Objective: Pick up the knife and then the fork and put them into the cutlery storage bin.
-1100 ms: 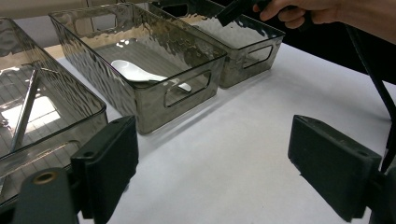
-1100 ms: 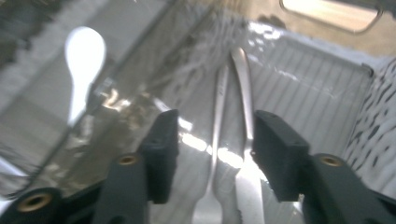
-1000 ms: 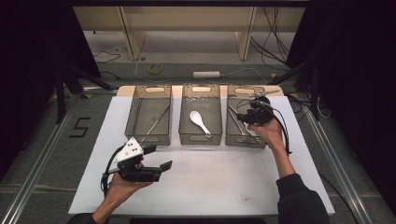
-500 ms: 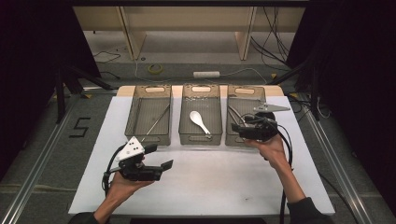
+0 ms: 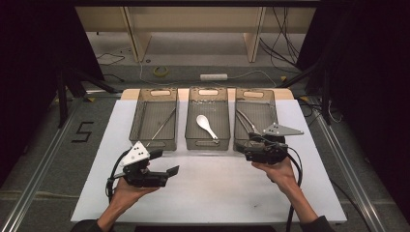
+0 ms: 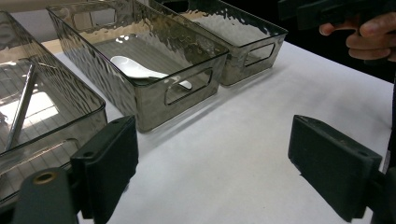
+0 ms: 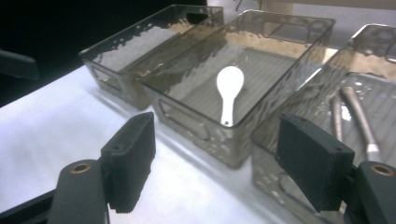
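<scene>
Three smoky clear bins stand side by side on the white mat (image 5: 217, 183). The middle bin (image 5: 190, 126) (image 7: 196, 109) (image 6: 140, 100) holds a white spoon (image 5: 205, 124) (image 7: 229, 88) (image 6: 140, 71). Thin metal sticks (image 5: 162, 126) (image 6: 21, 107) lie in the left bin (image 5: 137, 121). Metal utensils (image 5: 246, 121) (image 7: 357, 116) lie in the right bin (image 5: 273, 104). My left gripper (image 5: 165, 163) (image 6: 219, 163) is open and empty over the mat, in front of the left bin. My right gripper (image 5: 247, 151) (image 7: 222, 158) is at the right bin's near end; its jaws have just been opening and nothing is between them.
Metal rails run along both sides of the table. A taped "5" (image 5: 82, 131) marks the left border. Cables and a power strip (image 5: 214, 77) lie on the floor beyond the table. The other hand (image 6: 369, 37) shows at the top right of the left gripper view.
My right gripper has drawn back from above the right bin to its near end, and its jaws have spread wider. The left gripper has stayed put.
</scene>
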The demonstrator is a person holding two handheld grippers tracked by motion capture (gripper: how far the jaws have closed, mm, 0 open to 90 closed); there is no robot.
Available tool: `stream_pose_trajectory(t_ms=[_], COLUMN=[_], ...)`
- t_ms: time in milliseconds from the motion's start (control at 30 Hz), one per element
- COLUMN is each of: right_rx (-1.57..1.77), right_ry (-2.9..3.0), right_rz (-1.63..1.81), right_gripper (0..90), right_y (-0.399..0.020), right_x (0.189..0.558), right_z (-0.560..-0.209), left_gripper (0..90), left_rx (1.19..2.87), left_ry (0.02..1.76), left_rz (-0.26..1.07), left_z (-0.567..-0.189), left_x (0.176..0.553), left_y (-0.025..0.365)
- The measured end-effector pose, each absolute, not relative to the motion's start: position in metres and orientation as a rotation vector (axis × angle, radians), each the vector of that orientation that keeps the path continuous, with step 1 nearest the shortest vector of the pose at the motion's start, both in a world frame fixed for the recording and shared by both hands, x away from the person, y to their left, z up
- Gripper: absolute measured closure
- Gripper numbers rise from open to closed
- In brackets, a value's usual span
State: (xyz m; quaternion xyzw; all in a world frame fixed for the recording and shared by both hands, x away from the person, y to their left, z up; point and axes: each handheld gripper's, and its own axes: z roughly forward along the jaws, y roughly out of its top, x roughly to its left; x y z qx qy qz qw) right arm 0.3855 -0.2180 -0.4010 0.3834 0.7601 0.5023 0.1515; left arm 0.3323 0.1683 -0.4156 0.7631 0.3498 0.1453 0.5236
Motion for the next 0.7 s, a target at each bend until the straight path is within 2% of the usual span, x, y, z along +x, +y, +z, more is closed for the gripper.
stream_pose_trajectory(t_ms=[700], right_rx=[1.006], right_ry=[2.209], right_rz=[1.503], right_gripper=[26.5], right_y=[-0.216], right_x=[0.342], right_z=[-0.411], left_gripper=[15.5], left_rx=[1.843], left_ry=[0.815], left_rz=[0.341], left_z=[-0.416], left_x=[0.328], left_y=[0.17])
